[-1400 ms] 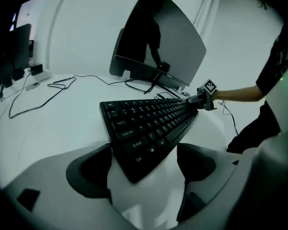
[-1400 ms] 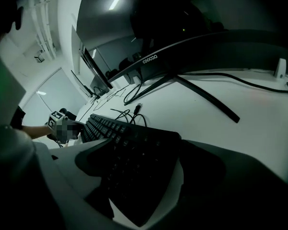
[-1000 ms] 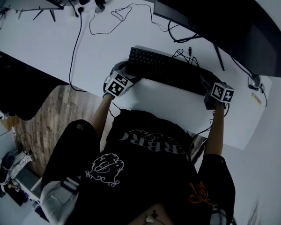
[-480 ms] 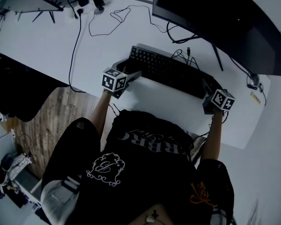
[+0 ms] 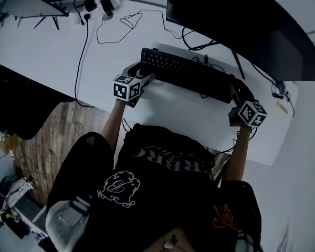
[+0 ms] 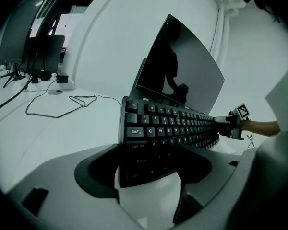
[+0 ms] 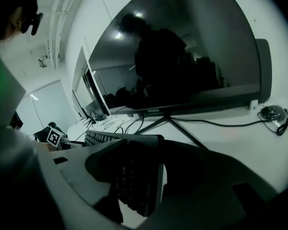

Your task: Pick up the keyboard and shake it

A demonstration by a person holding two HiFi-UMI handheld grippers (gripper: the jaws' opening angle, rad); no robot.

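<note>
Open surface stretches left of the keyboard; the monitor crowds close behind. The left gripper and right gripper jaws, just closing inward, clamp its two ends.

One keyboard, two claws, one white desk.

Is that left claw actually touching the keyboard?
Touching. In the left gripper view, the left gripper, whose jaws have just been closing, clamps the keyboard by its left end, a pad on each side.
</note>
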